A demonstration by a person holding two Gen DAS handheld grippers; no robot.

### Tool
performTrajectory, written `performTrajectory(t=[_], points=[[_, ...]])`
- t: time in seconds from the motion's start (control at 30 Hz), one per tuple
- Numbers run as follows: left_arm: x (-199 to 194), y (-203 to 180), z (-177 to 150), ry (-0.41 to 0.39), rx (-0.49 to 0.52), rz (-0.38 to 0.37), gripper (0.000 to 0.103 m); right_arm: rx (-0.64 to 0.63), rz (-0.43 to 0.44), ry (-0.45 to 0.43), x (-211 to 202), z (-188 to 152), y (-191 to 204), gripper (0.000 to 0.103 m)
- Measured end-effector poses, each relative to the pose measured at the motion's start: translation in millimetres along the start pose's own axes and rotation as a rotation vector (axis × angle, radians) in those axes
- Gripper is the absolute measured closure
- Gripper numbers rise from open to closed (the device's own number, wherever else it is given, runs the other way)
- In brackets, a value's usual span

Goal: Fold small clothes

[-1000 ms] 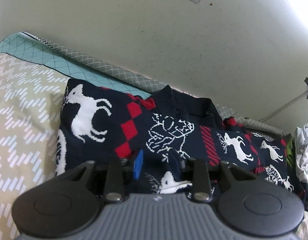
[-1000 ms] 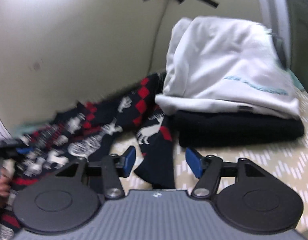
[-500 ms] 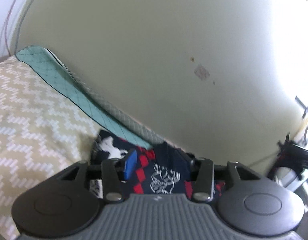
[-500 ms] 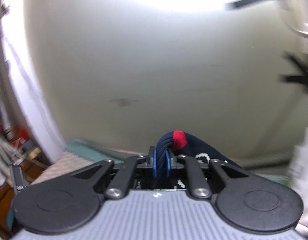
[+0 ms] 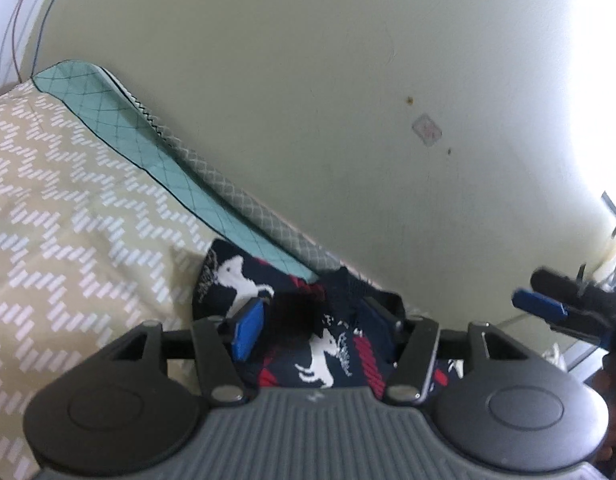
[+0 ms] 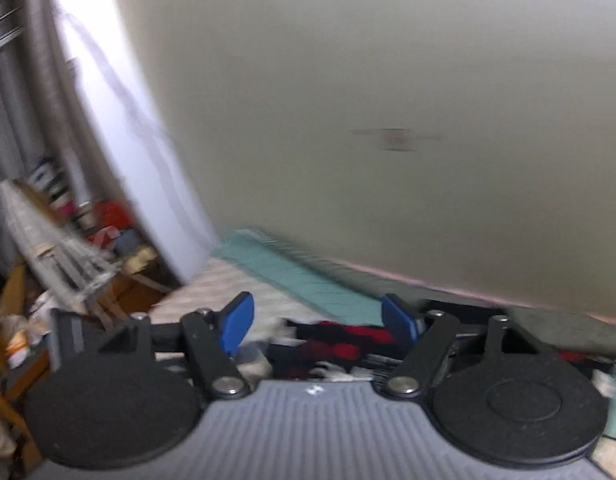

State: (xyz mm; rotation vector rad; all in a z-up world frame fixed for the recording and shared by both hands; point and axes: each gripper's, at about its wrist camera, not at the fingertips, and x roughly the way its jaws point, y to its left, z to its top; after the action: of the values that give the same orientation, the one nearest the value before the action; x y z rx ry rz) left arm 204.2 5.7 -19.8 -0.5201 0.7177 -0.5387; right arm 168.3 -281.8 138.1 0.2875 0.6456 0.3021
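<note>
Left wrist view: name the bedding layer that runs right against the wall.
The grey quilted strip: it alone borders the wall. The teal quilted strip lies on its near side, and the beige zigzag cover lies nearer still.

No legible text or labels anywhere.

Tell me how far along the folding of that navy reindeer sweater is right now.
Done: the navy reindeer sweater lies bunched on the patterned bedspread by the wall; how many folds it has had cannot be told. In hand: nothing, since the left gripper and right gripper are both open above it. Left: squaring it up.
</note>
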Motion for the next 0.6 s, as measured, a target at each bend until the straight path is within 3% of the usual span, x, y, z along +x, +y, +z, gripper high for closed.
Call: performTrajectory(t=[0.1, 0.17, 0.23, 0.27, 0.3, 0.33, 0.37, 0.43, 0.47, 0.53, 0.6], points=[[10, -4, -6, 0.022, 0.025, 0.029, 0.048, 0.062, -0.115, 0.009, -10, -26, -50, 0.038], [19, -3, -10, 0.045, 0.032, 0.059, 0.05, 0.129, -0.161, 0.057, -7, -50, -83, 0.045], [27, 0, -12, 0.07, 0.038, 0.097, 0.05, 0.146, -0.261, 0.099, 1, -74, -112, 0.053], [32, 2, -13, 0.081, 0.041, 0.111, 0.05, 0.146, -0.36, 0.129, 6, -86, -129, 0.088], [33, 4, -13, 0.086, 0.042, 0.112, 0.05, 0.17, -0.415, 0.143, 9, -95, -149, 0.103], [32, 6, -12, 0.086, 0.04, 0.107, 0.05, 0.233, -0.375, 0.08, 0, -102, -164, 0.103], [26, 8, -8, 0.071, 0.028, 0.107, 0.05, 0.3, -0.389, 0.073, -6, -102, -173, 0.103], [5, 15, 1, -0.002, -0.009, 0.099, 0.049, 0.29, -0.396, 0.025, -20, -100, -168, 0.103], [-4, 20, 6, -0.036, -0.029, 0.09, 0.049, 0.229, -0.412, 0.006, -26, -99, -157, 0.076], [-16, 29, 10, -0.074, -0.06, 0.084, 0.049, 0.134, -0.442, -0.031, -34, -101, -134, 0.045], [-16, 34, 11, -0.077, -0.074, 0.097, 0.05, 0.091, -0.427, -0.05, -40, -98, -121, 0.043]])
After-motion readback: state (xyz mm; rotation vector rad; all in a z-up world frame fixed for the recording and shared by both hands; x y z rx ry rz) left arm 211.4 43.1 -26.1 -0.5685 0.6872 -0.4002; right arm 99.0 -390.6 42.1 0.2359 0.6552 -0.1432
